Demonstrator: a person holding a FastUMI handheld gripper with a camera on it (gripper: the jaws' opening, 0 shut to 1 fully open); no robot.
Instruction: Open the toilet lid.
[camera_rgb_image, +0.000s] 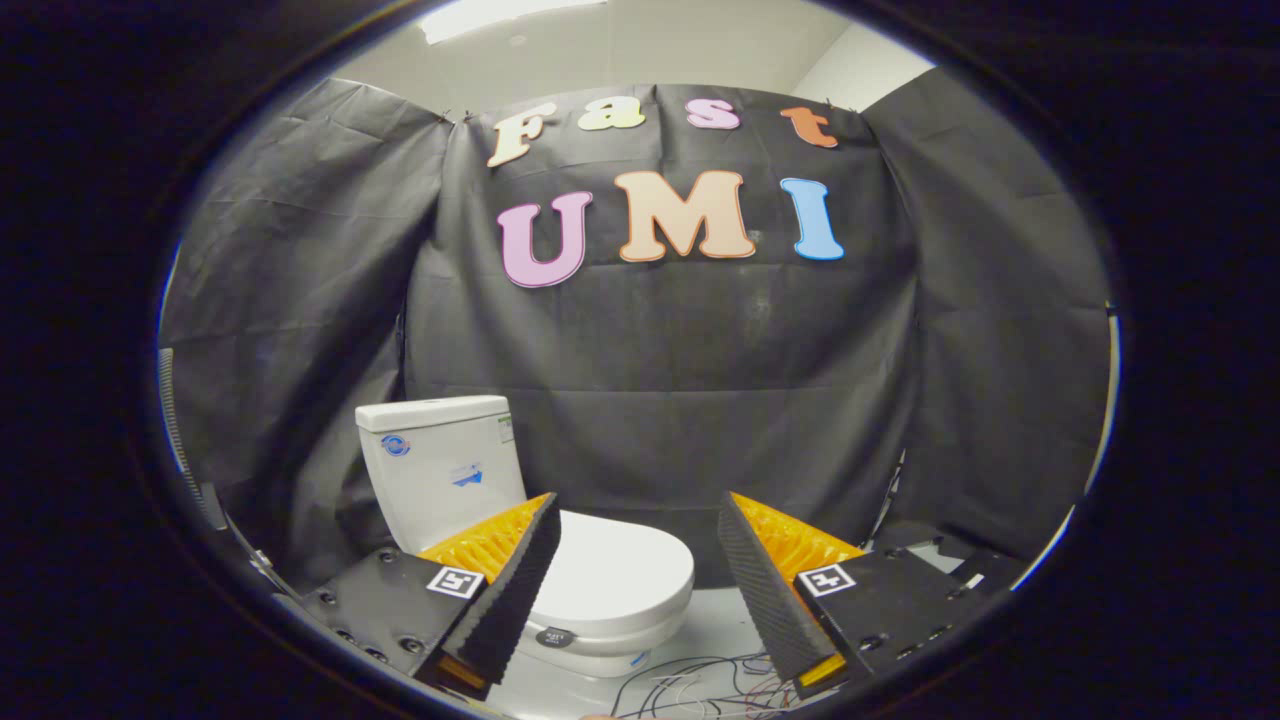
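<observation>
Tongs (638, 520) wide apart; toilet lid (615, 570) apparently down.

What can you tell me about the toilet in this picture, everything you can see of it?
The toilet is white and glossy, like ceramic with a plastic lid. Its lid is down, flat over the bowl. Behind it stands a boxy tank with blue stickers, against the black cloth wall. It sits on a pale floor, with loose wires beside it. The open gripper frames it, its left finger overlapping the lid's edge; contact cannot be told.
</observation>
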